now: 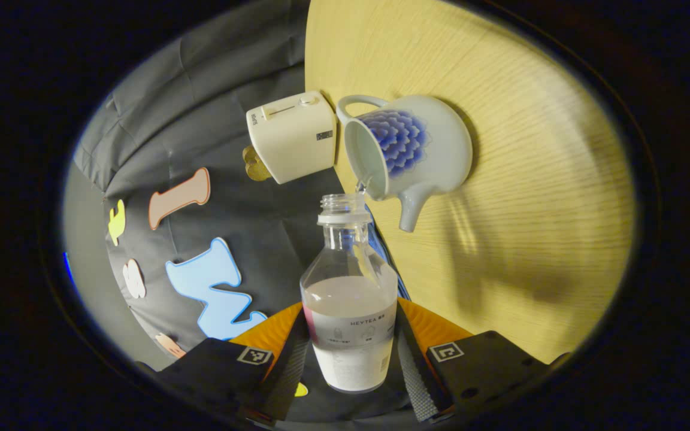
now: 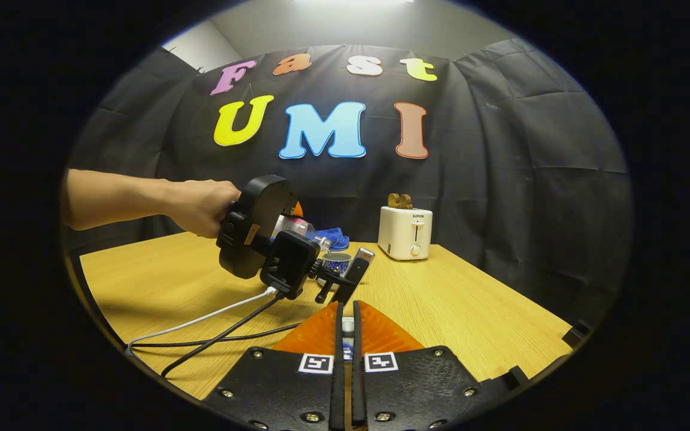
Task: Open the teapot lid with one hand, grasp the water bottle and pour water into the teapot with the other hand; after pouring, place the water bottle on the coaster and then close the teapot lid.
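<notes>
A water bottle (image 1: 350, 299) is lying clamped between the left gripper (image 1: 351, 353) fingers, its long axis running straight out from the jaws, open neck pointing at the lidless teapot (image 1: 408, 149) just beyond; a thin stream is crossing to the rim. A slight drift could be sending water onto the table (image 1: 530, 179), since the neck is sitting at the rim's edge. The right gripper (image 2: 345, 344), jaws nearly closed, is pinching something small, likely the lid. A toaster (image 1: 294, 137) is standing beside the teapot.
</notes>
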`<act>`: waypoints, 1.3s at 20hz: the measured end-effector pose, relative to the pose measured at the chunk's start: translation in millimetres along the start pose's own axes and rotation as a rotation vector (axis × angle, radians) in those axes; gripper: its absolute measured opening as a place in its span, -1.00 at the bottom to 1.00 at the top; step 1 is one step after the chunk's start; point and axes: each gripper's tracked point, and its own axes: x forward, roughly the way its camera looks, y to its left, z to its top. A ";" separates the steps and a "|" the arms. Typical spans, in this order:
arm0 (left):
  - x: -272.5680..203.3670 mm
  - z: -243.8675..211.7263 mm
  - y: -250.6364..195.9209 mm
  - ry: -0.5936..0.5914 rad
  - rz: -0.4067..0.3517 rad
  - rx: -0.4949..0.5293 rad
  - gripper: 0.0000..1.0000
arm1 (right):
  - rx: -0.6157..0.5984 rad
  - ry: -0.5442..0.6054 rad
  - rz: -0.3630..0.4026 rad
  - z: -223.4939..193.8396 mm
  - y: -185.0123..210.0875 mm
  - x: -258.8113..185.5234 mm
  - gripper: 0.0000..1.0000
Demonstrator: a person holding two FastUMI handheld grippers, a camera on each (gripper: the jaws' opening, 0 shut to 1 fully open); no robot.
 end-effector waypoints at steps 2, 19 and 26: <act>-2.1 0.9 2.0 -0.002 0.006 0.016 0.73 | -0.001 0.000 0.000 0.2 -0.4 0.1 -0.91; -3.0 2.0 19.2 -0.001 0.026 0.157 0.73 | -0.014 -0.006 -0.003 2.8 -2.3 -2.1 -0.91; -3.0 1.7 23.7 -0.001 0.024 0.203 0.73 | -0.034 -0.012 0.000 3.3 -2.3 -2.5 -0.91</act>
